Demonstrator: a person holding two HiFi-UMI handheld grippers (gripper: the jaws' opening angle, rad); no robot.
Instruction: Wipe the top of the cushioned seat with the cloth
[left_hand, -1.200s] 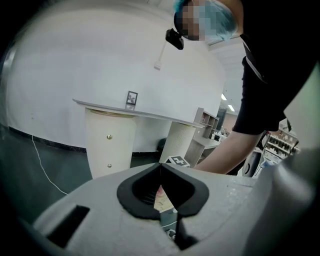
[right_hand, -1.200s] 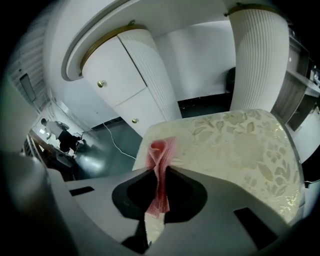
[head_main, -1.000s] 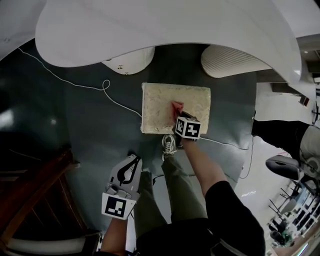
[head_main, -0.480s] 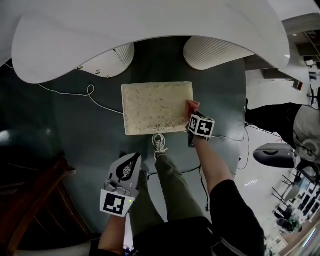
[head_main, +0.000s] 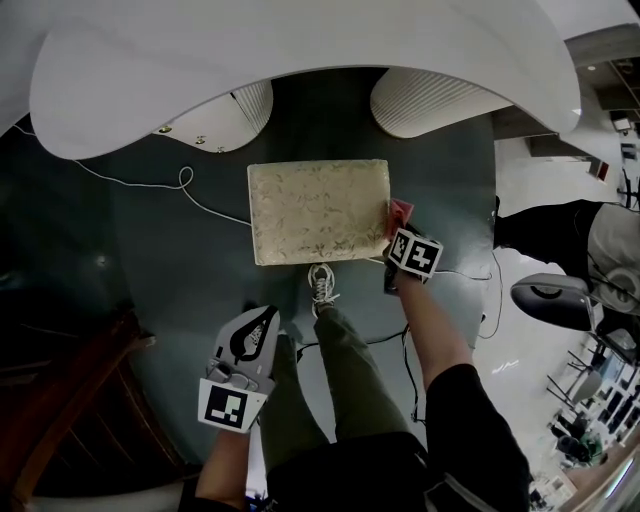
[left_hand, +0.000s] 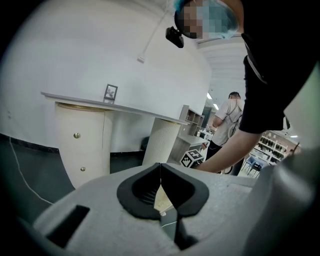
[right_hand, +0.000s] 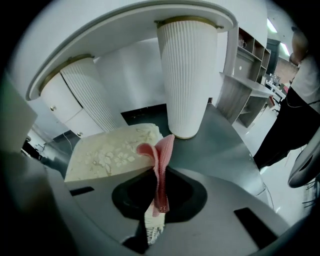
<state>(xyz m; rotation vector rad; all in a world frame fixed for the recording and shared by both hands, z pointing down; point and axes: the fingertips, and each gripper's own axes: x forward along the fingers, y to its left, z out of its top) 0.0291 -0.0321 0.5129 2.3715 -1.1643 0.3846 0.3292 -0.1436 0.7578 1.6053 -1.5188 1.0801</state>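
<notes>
The cushioned seat (head_main: 318, 210) is a cream, flower-patterned rectangular block on the dark floor; it also shows in the right gripper view (right_hand: 112, 151). My right gripper (right_hand: 160, 192) is shut on a pink cloth (right_hand: 159, 160) that sticks up from the jaws. In the head view the pink cloth (head_main: 400, 211) sits just off the seat's right edge, with my right gripper (head_main: 397, 232) beside it. My left gripper (head_main: 255, 335) hangs low near my left leg, away from the seat, with its jaws closed and nothing between them (left_hand: 160, 185).
A large white curved counter (head_main: 300, 50) overhangs the seat, standing on ribbed white pillars (head_main: 430, 100) (right_hand: 185, 75). A white cable (head_main: 180, 185) loops on the floor left of the seat. My shoe (head_main: 320, 285) stands at the seat's near edge. Another person (head_main: 560, 240) stands at right.
My right gripper has drawn the pink cloth from the middle of the seat top to the right, off its right edge. The left gripper has stayed in place.
</notes>
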